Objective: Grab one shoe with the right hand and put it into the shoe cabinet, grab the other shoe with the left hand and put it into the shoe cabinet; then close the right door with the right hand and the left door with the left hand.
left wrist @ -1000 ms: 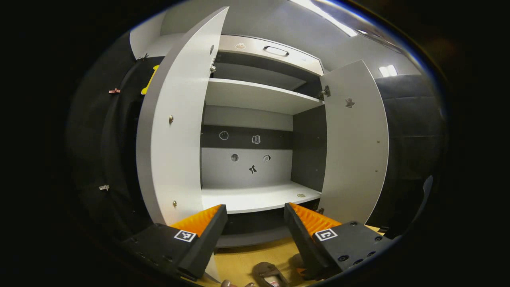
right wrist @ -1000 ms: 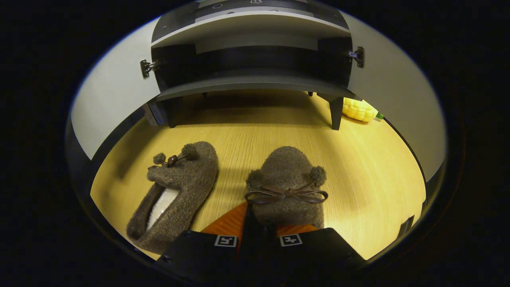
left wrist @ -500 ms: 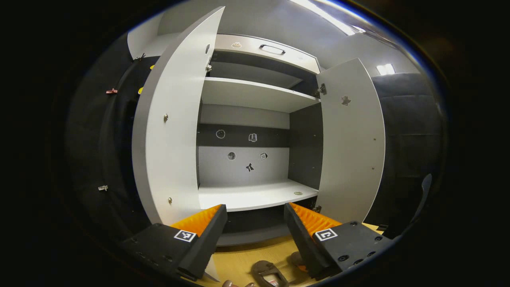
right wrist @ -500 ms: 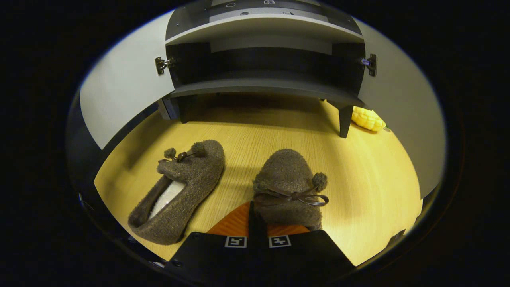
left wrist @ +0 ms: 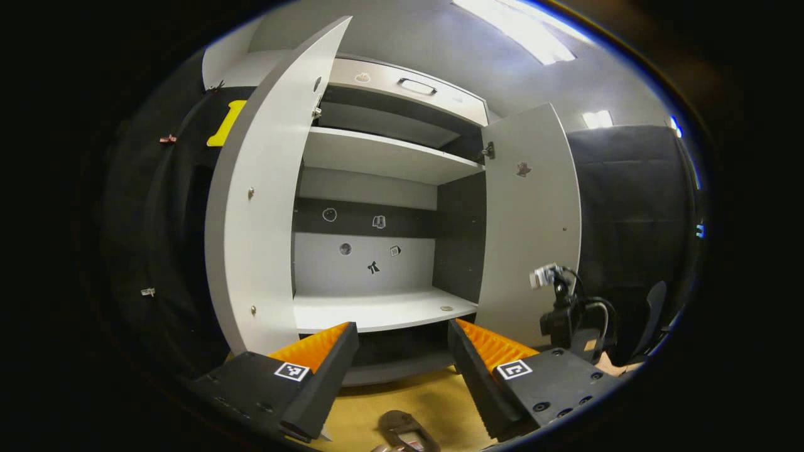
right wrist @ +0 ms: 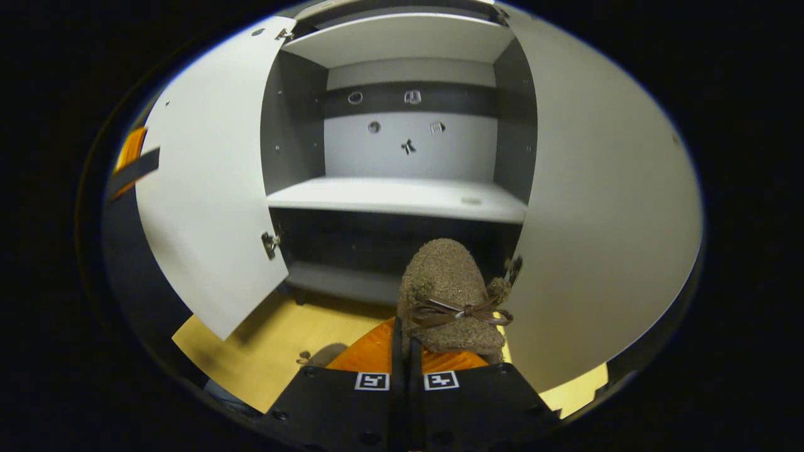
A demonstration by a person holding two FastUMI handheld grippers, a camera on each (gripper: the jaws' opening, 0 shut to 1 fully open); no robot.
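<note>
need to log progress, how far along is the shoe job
Done: the right gripper is shut on one fuzzy brown slipper with a bow, held up facing the open grey shoe cabinet. In hand: carrying it toward a shelf. Left: placing it, the left gripper, open, fetching the second slipper from the wooden floor, and closing both doors.

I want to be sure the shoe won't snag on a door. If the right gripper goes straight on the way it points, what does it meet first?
Probably neither door: the right gripper, shut on the shoe, points between them at the cabinet's dark lower opening below the white shelf. Depth is unclear.
</note>
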